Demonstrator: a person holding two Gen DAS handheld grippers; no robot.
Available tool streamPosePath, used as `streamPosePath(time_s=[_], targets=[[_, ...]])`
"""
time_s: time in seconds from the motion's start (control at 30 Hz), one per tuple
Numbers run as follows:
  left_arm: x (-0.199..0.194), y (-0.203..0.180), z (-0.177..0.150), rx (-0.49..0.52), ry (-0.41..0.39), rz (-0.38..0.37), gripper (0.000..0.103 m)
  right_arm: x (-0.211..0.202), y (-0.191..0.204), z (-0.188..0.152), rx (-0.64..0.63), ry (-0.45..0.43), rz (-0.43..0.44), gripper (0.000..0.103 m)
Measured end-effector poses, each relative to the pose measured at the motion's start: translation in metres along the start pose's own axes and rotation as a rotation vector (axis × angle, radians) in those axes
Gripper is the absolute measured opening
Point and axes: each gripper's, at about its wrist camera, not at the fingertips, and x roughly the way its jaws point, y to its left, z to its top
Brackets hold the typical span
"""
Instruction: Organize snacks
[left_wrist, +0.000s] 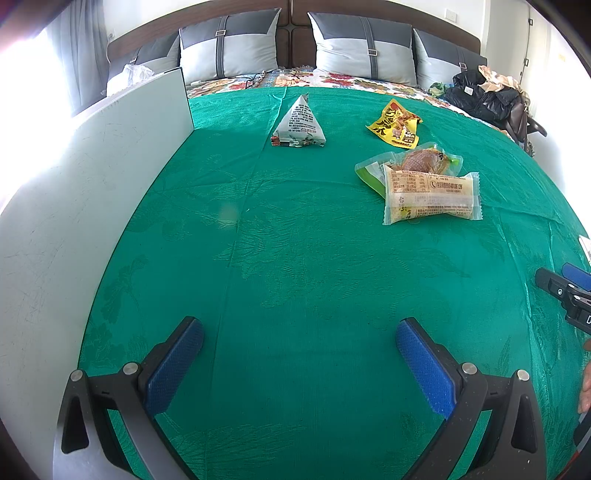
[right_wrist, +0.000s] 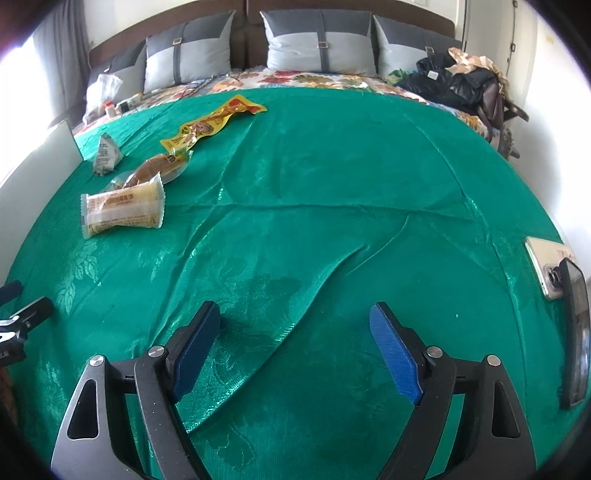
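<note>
- The bed (right_wrist: 332, 221) is lying under a green cloth (left_wrist: 295, 277) that is carrying every snack; grey pillows (left_wrist: 236, 48) are lining the headboard at twelve o'clock.
- A white box wall (left_wrist: 92, 184) is standing along the cloth's edge at nine to ten o'clock of the left wrist view — probably where the snacks are going, though its inside is hidden.
- The left tool (left_wrist: 299, 365) is hovering over bare cloth with its blue pads spread wide, holding nothing.
- The right tool (right_wrist: 295, 347) is likewise spread wide and carrying nothing, above a wrinkle in the cloth.
- The cake pack (left_wrist: 430, 197) is lying nearest, at about one o'clock from the left tool, with its long axis running crosswise to that tool's fingers; from the right tool it is sitting farther off, at ten o'clock, so the left hand is looking the nearer — a judgement from the two views.
- A round pastry pack (left_wrist: 413, 162) is sitting partly under the cake pack's far edge, touching it.
- The yellow packet (left_wrist: 395, 123) is lying just beyond, apart from both.
- The pyramid pack (left_wrist: 299, 123) is standing at twelve o'clock from the left tool, between the box wall and the yellow packet.
- A phone (right_wrist: 546, 269) is resting at the right wrist view's three o'clock edge.
</note>
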Motion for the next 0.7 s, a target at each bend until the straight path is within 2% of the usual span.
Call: streamPosePath(time_s=[0.23,0.7], targets=[[0.0001,-0.0001,0.0000,0.000,0.000,0.000,0.103,0.0020,0.0022,0.0007,-0.009,0.007,0.009,0.094],[0.0003,-0.0002,-0.0001,0.000,0.000,0.000,0.103,0.0021,0.0031,0.0009,-0.009,0.008,0.011,0.095]])
